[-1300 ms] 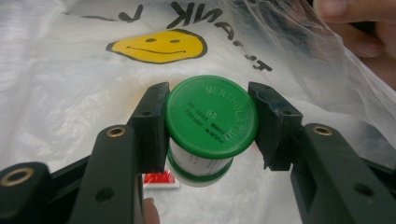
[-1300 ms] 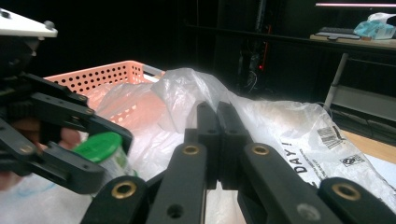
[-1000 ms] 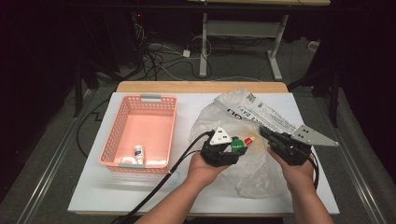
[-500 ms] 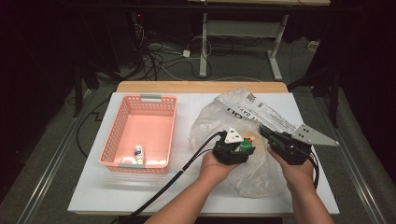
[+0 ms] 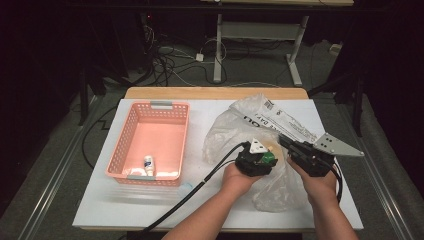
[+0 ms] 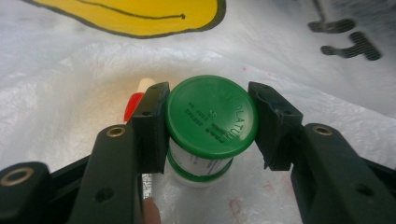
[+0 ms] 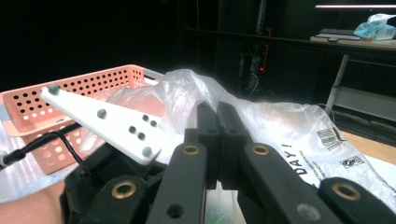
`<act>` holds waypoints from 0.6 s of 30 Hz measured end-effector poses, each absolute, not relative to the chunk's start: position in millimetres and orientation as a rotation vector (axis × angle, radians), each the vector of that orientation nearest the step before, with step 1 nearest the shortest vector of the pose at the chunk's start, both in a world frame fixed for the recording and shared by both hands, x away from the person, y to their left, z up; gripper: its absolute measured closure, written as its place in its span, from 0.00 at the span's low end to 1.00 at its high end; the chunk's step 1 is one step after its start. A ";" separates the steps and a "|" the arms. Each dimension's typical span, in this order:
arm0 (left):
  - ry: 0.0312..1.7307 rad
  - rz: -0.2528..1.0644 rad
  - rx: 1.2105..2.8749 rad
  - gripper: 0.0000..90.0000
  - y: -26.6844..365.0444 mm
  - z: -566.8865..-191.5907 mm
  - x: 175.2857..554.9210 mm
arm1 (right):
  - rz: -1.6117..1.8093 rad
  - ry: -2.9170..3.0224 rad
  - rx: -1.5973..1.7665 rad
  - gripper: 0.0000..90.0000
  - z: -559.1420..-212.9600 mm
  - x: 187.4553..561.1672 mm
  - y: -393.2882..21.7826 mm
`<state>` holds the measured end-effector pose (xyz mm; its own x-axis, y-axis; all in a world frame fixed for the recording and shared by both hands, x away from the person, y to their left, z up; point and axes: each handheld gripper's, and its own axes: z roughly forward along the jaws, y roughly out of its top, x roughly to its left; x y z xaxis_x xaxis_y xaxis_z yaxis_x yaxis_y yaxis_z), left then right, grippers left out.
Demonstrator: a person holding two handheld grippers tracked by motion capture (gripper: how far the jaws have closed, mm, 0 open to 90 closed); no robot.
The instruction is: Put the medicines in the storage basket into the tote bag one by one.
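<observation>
the left gripper (image 6: 210,126) pinches a small white bottle with a green cap (image 6: 211,116), one jaw on each side of the cap. raised letters ring the cap, but they are too faint to read. past the jaws lies a white plastic bag (image 5: 280,125) with a yellow shape and black letters ending in "day!". the right gripper (image 7: 217,128) has its jaws pressed together, seemingly on a fold of the bag. a pink basket (image 5: 150,145) sits off to the side.

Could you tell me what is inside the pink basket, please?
In the pink basket, a small white bottle lies near the front wall. Something pale lies beside it, partly hidden by that wall.
</observation>
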<state>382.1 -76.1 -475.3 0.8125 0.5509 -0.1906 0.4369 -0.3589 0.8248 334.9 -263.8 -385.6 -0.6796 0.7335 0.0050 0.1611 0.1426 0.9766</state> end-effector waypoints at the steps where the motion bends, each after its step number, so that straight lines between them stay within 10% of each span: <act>1: 0.741 0.139 2.011 0.55 -77.1 -476.8 382.5 | 1.569 1.943 0.850 1.00 -385.5 335.1 -264.0; 18: 0.718 0.149 2.067 0.47 -59.1 -462.0 370.0 | 1.563 1.955 0.861 1.00 -388.0 335.6 -263.5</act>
<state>370.0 -59.1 -462.0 0.8231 0.5434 -0.1647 0.4331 -0.4132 0.8011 335.6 -263.5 -388.0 -0.6809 0.7323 0.0099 0.1709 0.1458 0.9744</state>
